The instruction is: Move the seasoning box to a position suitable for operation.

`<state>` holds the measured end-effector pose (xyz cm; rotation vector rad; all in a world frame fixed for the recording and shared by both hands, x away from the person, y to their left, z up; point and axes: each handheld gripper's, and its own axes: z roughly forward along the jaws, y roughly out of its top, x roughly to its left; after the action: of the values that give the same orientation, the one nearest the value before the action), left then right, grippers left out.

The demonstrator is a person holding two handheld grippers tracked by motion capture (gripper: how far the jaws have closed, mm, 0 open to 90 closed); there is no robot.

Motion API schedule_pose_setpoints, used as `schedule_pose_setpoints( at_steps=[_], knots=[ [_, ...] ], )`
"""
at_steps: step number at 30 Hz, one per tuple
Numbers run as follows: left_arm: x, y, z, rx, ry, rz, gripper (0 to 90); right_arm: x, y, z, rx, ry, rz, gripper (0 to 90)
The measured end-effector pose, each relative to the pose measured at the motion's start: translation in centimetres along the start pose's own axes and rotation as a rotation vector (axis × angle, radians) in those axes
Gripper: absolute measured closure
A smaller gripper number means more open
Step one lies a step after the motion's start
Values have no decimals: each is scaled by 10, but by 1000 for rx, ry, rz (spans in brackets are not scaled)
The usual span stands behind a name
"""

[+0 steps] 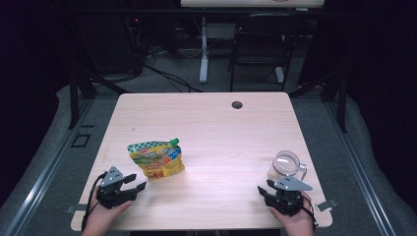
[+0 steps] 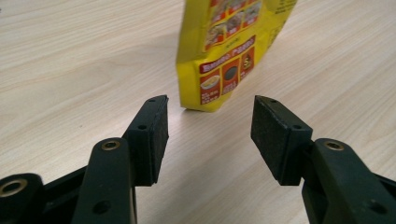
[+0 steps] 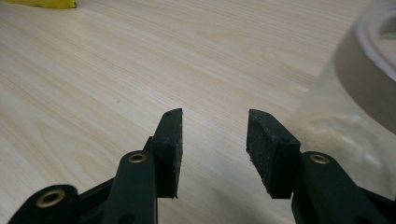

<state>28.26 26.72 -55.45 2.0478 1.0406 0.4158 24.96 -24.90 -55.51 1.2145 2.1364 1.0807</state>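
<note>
High view first: a pale wooden tabletop (image 1: 206,123) carries a yellow pouch (image 1: 156,158) with a green cap, lying left of centre, and a clear glass jar (image 1: 286,165) with a handle near the right front corner. The left gripper (image 1: 136,183) rests at the front left edge, just beside the pouch's lower end, its fingers (image 2: 154,135) spread wide and holding nothing; from the left gripper view the pouch's bottom corner (image 2: 219,70) sits just past the tips, with bare wood between. The right gripper (image 1: 264,192) sits at the front right, just in front of the jar, fingers (image 3: 170,149) likewise wide apart and empty, the jar (image 3: 345,107) close on one side. A round cable hole (image 1: 237,104) marks the far edge. Beyond, a dark chair (image 1: 260,44) and floor cables (image 1: 162,73) stand well apart.
</note>
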Motion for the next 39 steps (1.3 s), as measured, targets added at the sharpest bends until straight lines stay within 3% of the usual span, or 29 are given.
schedule_pose_setpoints(
  at_steps=[4, 7, 10, 15, 18, 22, 24, 26, 27, 30, 39],
  knots=[
    [-4, 3, 0, -6, -10, 14, 476, -6, -4, -13, -14, -20, 24, 560],
    [-7, 2, -3, -6, -13, 22, 486, -7, -4, -18, -14, -19, 23, 566],
    [-9, 2, -6, -18, -8, 10, 492, -12, -5, -27, -7, -52, 9, 583],
    [-8, 3, -8, -31, -14, 5, 497, -22, -6, -36, -1, -78, 52, 602],
    [-8, 2, -7, -29, -22, 1, 504, -30, -7, -43, 7, -122, 72, 614],
    [-9, 2, -10, -27, -27, 23, 513, -42, -10, -49, -3, -187, 153, 624],
    [-10, 2, -11, -31, -25, 28, 515, -46, -11, -52, 0, -220, 167, 625],
    [-11, 1, -13, -35, -19, 22, 517, -49, -11, -53, 13, -272, 157, 627],
    [-11, 1, -15, -37, -21, 21, 517, -49, -11, -53, 13, -272, 157, 627],
    [-12, 0, -17, -47, -27, 11, 547, -53, -11, -53, 14, -333, 164, 635],
    [-12, -5, -23, -38, -28, 7, 565, -70, -11, -42, 12, -386, 204, 647]
  ],
)
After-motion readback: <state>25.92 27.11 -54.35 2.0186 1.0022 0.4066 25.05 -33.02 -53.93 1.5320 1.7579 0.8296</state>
